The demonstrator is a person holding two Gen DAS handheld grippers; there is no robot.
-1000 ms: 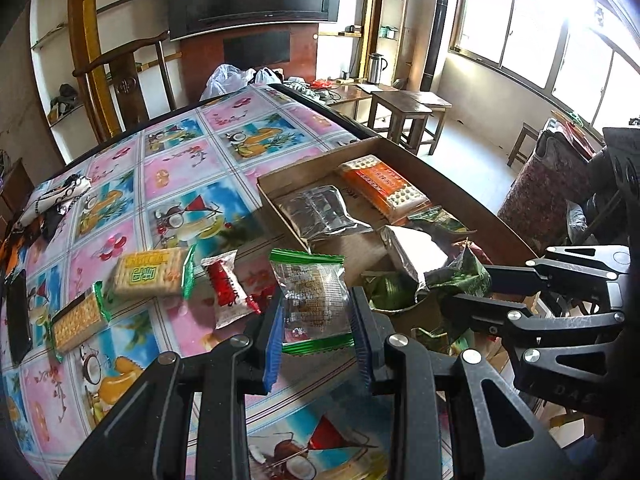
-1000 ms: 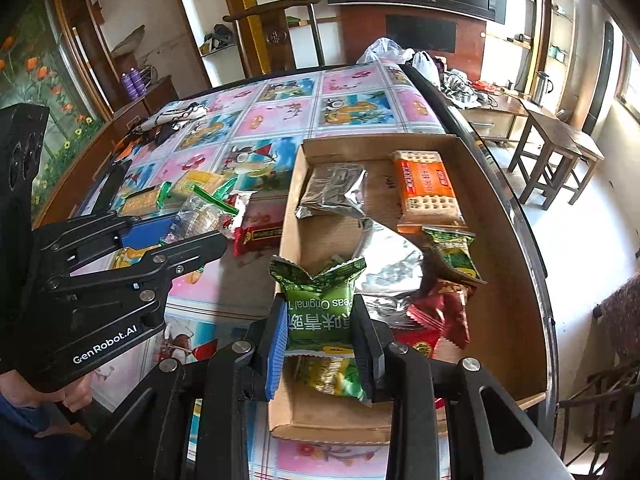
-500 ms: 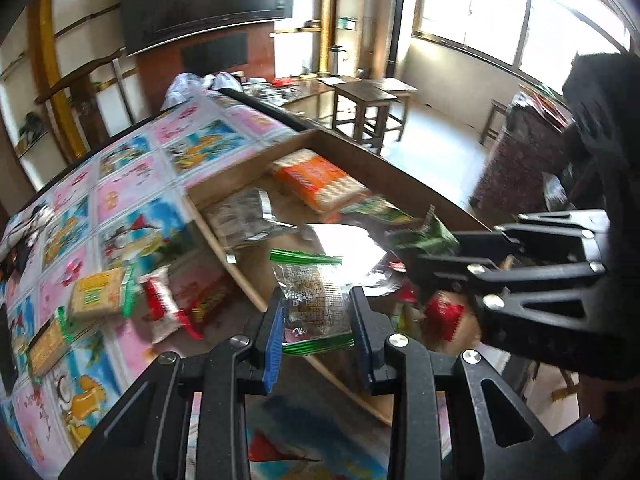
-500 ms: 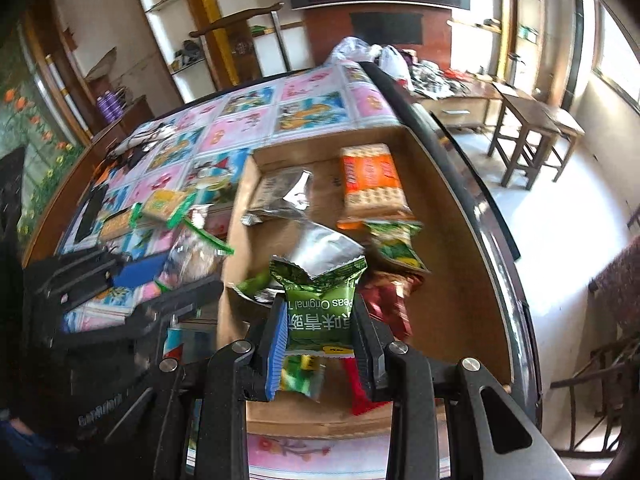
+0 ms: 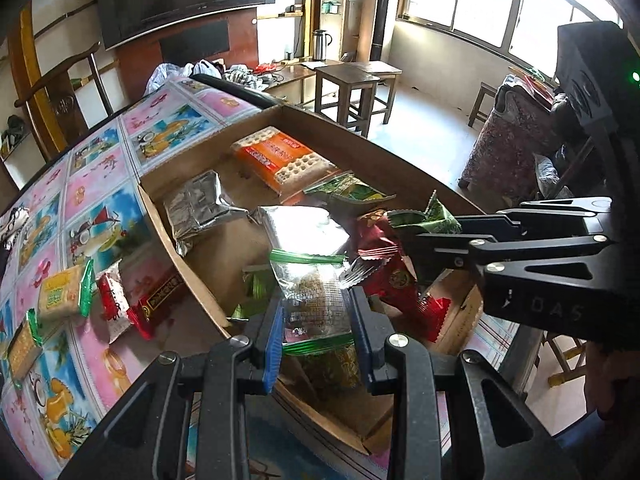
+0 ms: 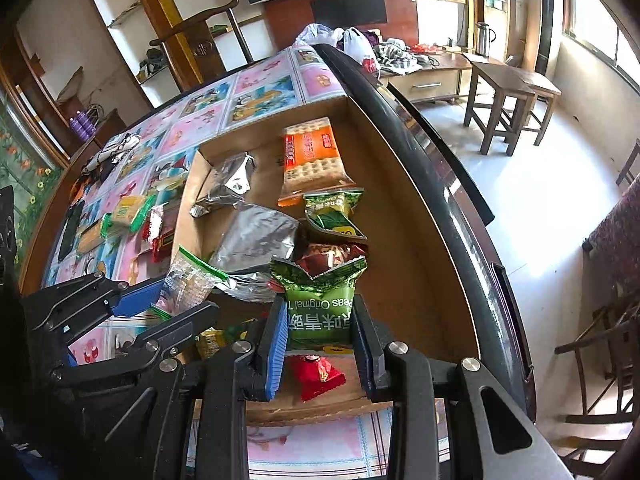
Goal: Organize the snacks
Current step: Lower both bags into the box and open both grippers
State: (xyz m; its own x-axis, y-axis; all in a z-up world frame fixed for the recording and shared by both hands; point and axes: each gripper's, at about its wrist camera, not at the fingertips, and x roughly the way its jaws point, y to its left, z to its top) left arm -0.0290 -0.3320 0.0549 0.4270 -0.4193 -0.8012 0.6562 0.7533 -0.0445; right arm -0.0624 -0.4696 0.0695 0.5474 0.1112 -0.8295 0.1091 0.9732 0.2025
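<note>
My left gripper (image 5: 316,320) is shut on a clear snack packet with green edges (image 5: 310,300) and holds it over the near end of the cardboard box (image 5: 192,264). My right gripper (image 6: 320,328) is shut on a green pea packet (image 6: 320,304), also above the box (image 6: 400,216). The left gripper and its clear packet (image 6: 186,280) show at the left of the right wrist view. The box holds an orange cracker pack (image 5: 280,156), silver packets (image 5: 196,204), and red (image 5: 384,264) and green packets.
Several snacks lie on the patterned tablecloth left of the box: yellow cracker packs (image 5: 60,296), a red-white packet (image 5: 114,304), a dark red bar (image 5: 160,292). The table's dark rim (image 6: 440,184) runs right of the box. Wooden stools (image 5: 352,88) and chairs stand beyond.
Both grippers moved further over the box with their packets. The left gripper swung from above the tablecloth to above the box's near end.
</note>
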